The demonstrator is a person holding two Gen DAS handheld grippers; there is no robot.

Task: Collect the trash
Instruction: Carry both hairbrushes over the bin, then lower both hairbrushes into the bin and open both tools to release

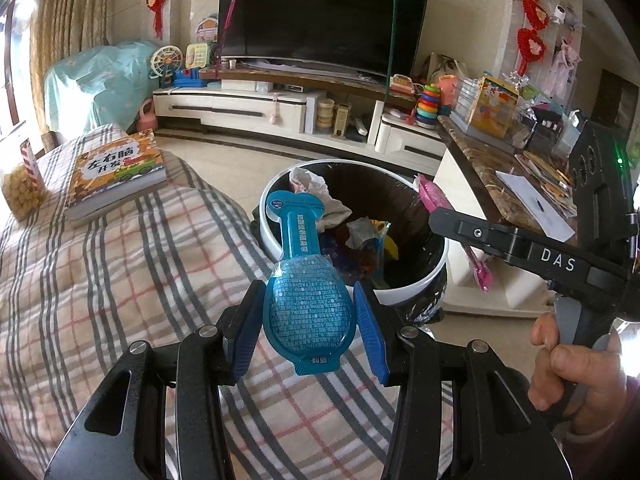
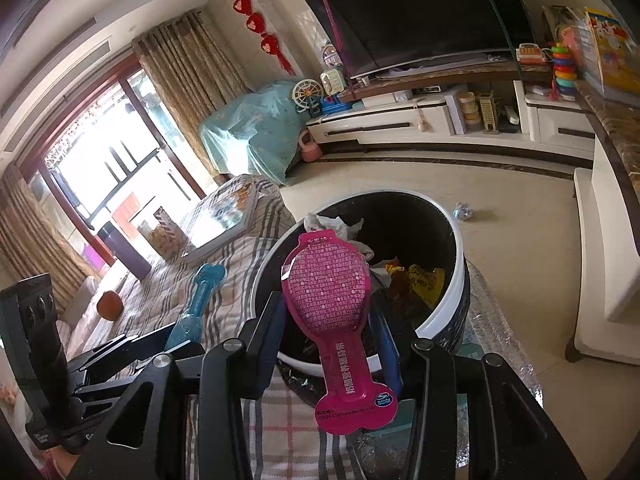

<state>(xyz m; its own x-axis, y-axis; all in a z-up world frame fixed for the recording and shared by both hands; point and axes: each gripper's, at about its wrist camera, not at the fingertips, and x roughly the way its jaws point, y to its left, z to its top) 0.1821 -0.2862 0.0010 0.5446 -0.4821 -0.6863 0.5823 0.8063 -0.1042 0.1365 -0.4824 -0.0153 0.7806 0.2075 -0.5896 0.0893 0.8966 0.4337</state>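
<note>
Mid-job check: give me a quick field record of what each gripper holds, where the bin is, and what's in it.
left gripper: shut on blue packet, jaws at its wide end
right gripper: shut on pink packet
trash bin: ahead of both grippers, beside the plaid cover
bin contents: crumpled paper, yellow wrapper
packets: both above the bin's near rim, not yet dropped

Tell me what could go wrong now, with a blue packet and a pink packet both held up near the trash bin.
The blue packet sits mostly over the checked blanket, only its tip above the trash bin; released now, it may land on the blanket. The pink packet hangs tilted over the near rim, so it could catch the rim and fall outside. The bin already holds crumpled trash near that rim, which might deflect either packet.
</note>
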